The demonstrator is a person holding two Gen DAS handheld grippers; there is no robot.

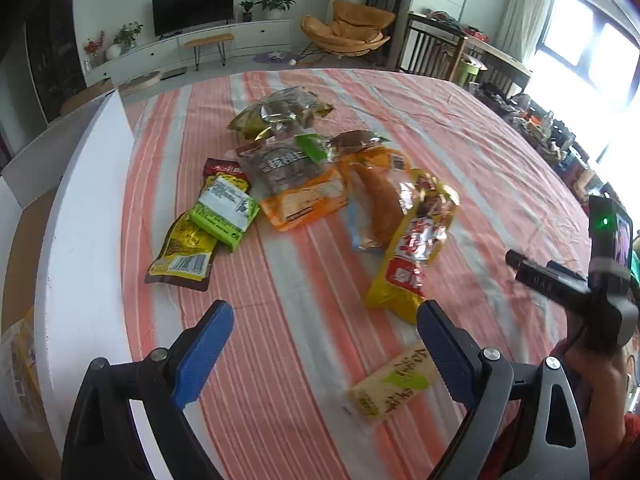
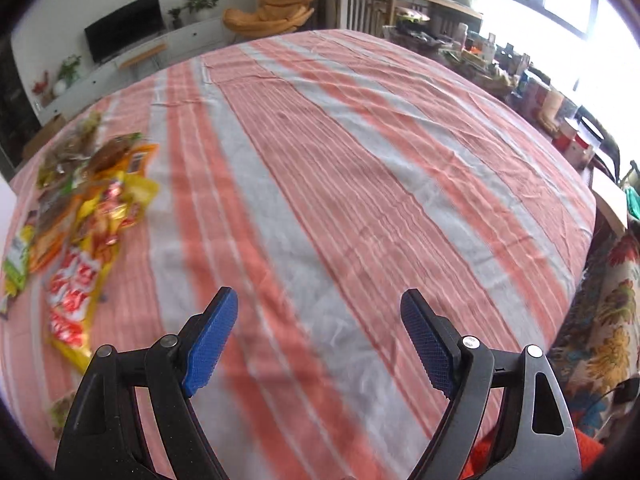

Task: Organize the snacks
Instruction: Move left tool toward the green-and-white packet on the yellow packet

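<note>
A heap of snack packets lies on the striped tablecloth [image 1: 304, 320]: a yellow-red bag [image 1: 412, 252], an orange packet [image 1: 304, 196], a green-white packet [image 1: 226, 210], a yellow-black pouch [image 1: 184, 252], a clear bag of brown pieces [image 1: 280, 114]. A pale packet with green print [image 1: 394, 386] lies beside my left gripper's right finger. My left gripper [image 1: 324, 322] is open and empty, above the cloth just short of the heap. My right gripper [image 2: 318, 306] is open and empty over bare cloth; the heap [image 2: 84, 216] is far to its left. The right gripper body [image 1: 600, 276] shows at the left view's right edge.
A white box wall [image 1: 80, 248] stands along the table's left edge, with a yellow packet [image 1: 20, 352] inside it. Bottles and cluttered items [image 2: 560, 120] line the far right. A floral cloth [image 2: 608, 320] lies at the right table edge.
</note>
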